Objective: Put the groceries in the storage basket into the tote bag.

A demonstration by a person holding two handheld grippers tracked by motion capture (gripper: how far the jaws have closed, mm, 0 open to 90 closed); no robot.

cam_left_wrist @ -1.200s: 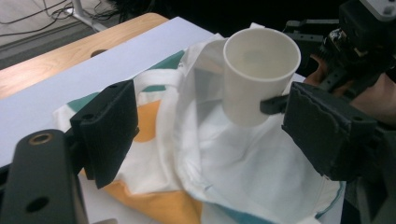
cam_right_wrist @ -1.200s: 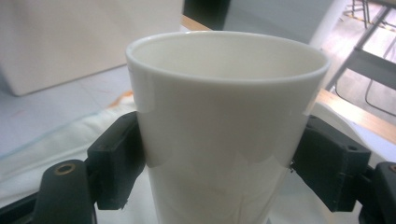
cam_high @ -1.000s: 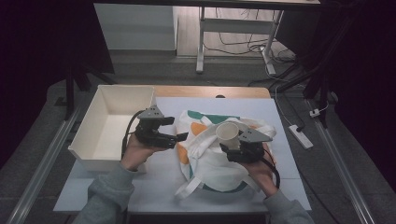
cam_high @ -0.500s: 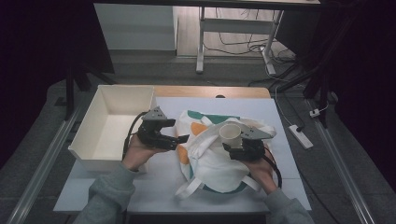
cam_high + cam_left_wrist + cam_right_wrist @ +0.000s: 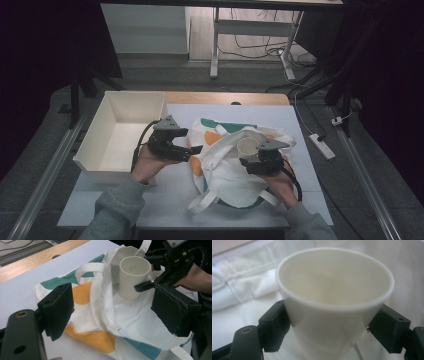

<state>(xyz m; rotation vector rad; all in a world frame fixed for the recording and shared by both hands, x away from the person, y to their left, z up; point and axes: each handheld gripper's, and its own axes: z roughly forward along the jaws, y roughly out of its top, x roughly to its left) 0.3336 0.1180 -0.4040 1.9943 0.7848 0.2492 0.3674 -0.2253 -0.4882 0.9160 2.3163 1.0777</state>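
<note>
Two forearms in grey sleeves enter from the bottom edge of the high view, and we see each hand wrapped around a gripper near the middle of the frame. Our left gripper sits left of centre, pointing toward the right of the frame, level with the table, its tips at the left edge of the cloth bag. Our right gripper sits right of centre above the bag, pointing toward the left of the frame, with the white paper cup at its tips. The bag, white with green and orange patches, lies on the white table sheet; a white tray stands at the left of the frame, just beside the left hand.

From the left gripper view we look between two widely parted black jaws that close on nothing; the bag's open mouth lies between and beyond them. In the upper right of this frame the cup stands upright on the bag's white lining, clasped by the right gripper, whose hand comes in from the right edge.

From the right gripper view the cup takes up the centre, upright, mouth toward us, and we see both black pads pressed against its sides, left and right, holding it over the bag's white cloth.
</note>
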